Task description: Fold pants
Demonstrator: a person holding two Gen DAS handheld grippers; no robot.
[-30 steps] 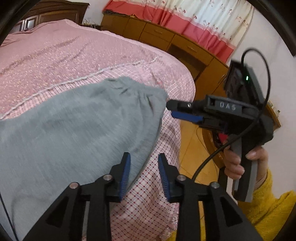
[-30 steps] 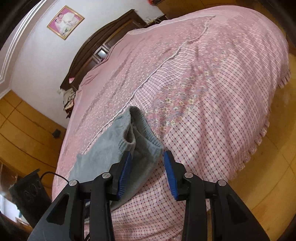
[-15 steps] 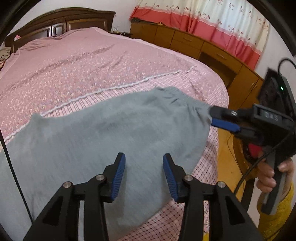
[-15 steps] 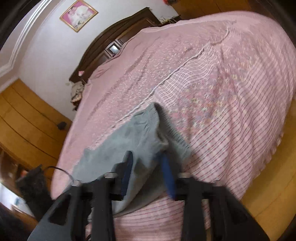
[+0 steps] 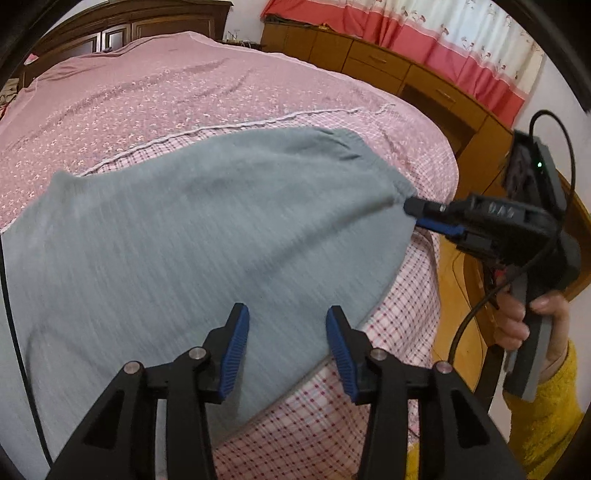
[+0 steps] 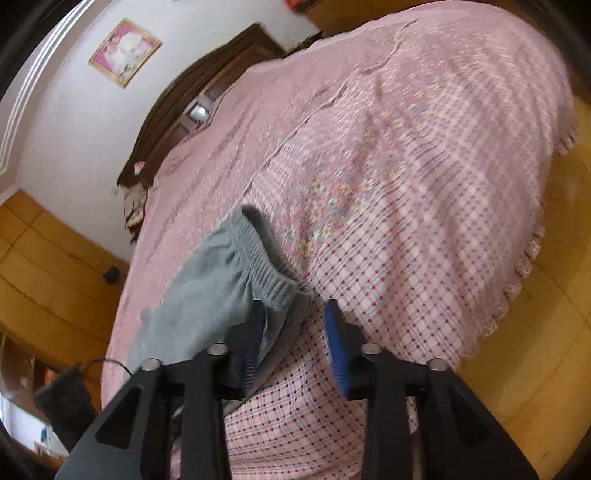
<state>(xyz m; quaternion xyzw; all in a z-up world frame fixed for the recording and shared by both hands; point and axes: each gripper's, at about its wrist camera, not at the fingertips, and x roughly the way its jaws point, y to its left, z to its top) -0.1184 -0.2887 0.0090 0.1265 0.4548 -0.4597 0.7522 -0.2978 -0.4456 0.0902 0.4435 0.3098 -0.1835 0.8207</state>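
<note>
Grey pants (image 5: 207, 236) lie spread flat on the pink bedspread (image 5: 184, 96), waistband toward the bed's edge. Your left gripper (image 5: 286, 350) hovers above them, jaws wide and empty. Your right gripper (image 6: 295, 339) sits at the waistband corner, jaws apart, cloth between them.

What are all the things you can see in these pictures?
Pants: one pair, grey, spread on the bed near its foot.
Bedspread: one, pink, flowered and checked, covering the bed.
Headboard: one, dark wood, far end of the bed.
Cabinets: a row, light wood, under the window.
Curtain: one, red and cream, above the cabinets.
Picture: one, pink, on the white wall.
Left tongs: black with blue pads, open, over the pants.
Right tongs: black with blue pads, open around the waistband.
</note>
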